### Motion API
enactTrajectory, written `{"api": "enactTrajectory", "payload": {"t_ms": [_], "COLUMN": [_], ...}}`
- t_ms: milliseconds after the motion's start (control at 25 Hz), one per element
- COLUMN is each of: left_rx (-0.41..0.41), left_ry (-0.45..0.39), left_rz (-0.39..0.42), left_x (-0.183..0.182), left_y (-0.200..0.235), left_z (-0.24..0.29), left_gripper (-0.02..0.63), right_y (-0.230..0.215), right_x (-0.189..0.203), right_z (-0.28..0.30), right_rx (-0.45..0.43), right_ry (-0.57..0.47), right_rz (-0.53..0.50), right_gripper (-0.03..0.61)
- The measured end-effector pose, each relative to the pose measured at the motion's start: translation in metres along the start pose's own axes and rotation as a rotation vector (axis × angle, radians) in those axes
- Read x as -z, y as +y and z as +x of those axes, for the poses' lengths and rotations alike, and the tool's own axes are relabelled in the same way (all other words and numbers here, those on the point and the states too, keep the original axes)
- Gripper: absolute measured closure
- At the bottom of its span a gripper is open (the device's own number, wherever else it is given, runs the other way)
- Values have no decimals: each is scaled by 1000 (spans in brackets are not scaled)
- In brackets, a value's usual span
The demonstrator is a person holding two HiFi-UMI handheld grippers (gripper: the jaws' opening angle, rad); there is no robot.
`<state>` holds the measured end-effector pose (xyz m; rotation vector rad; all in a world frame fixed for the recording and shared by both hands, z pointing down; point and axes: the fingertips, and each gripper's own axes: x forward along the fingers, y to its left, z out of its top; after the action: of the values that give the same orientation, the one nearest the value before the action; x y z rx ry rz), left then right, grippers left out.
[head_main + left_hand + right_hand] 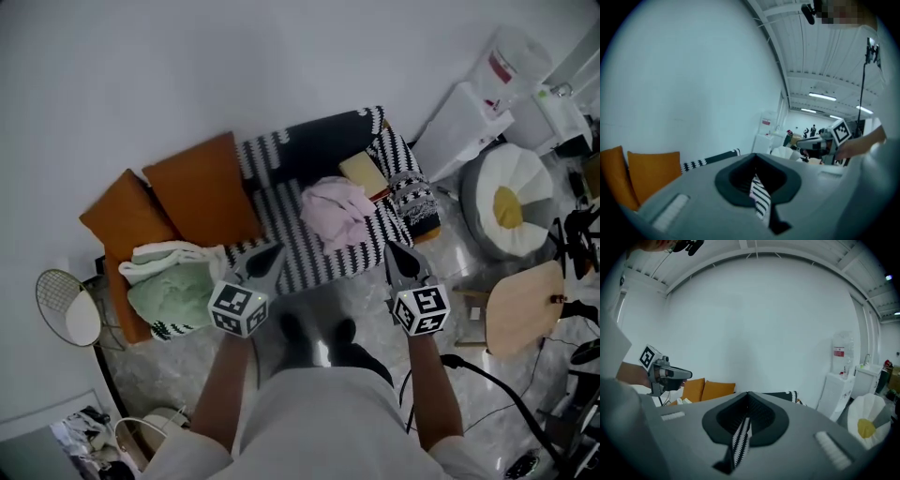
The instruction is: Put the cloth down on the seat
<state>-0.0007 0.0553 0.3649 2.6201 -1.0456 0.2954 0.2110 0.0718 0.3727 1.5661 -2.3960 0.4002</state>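
Currently, the pink cloth (336,212) lies crumpled on the black-and-white striped seat (281,211) of a small sofa set against the white wall, roughly at the middle of the seat and towards its right half. It is clear of both tools. The left gripper (274,249) is held in front of the seat's near edge, below and to the left of the cloth, with its tip over the striped cover. Its jaws are brought together to a point with nothing between the pads; in the left gripper view only a thin sliver of the striped cover shows through the slit between them. The right gripper (390,247) is held level with it at the sofa's front right corner, jaws likewise fully closed and empty, with the same striped sliver visible in its own view. The two grippers stand well apart, one on each side of the cloth. Two orange cushions (202,192) lean at the left end of the sofa, and a green-and-white blanket (173,286) is bundled just in front of them. A fried-egg cushion (511,202) sits on the floor to the sofa's right.
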Motion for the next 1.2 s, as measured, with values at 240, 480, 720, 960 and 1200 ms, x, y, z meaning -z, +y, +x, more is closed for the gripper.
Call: {"api": "enactTrajectory", "payload": {"t_ms": [240,480,720,960,1200], "left_rx": [-26,-37,-33,-34,-32], "left_ry": [-19,-19,-12,-1,-2], "left_rz": [24,56,68,67,67], "left_x": [-22,-36,-38,-33,-31], "left_y": [-24,-35,-45,-54,-59], "left_z": [1,-1,-3,-4,-8], "left_gripper": [614,614,615,614,614], "right_y": [-21,-28,-30,-33,-35], "right_x": [-24,-29,-31,-33,-34], "right_z": [-26,-43,-52,-60,-69], "right_rx": [-24,-47,-53,-57,-58], "right_ry": [-28,-36,-41,-50,-56], "right_rz": [-19,-25,-31,-31,-43], "right_gripper": [574,574,574,574,574]}}
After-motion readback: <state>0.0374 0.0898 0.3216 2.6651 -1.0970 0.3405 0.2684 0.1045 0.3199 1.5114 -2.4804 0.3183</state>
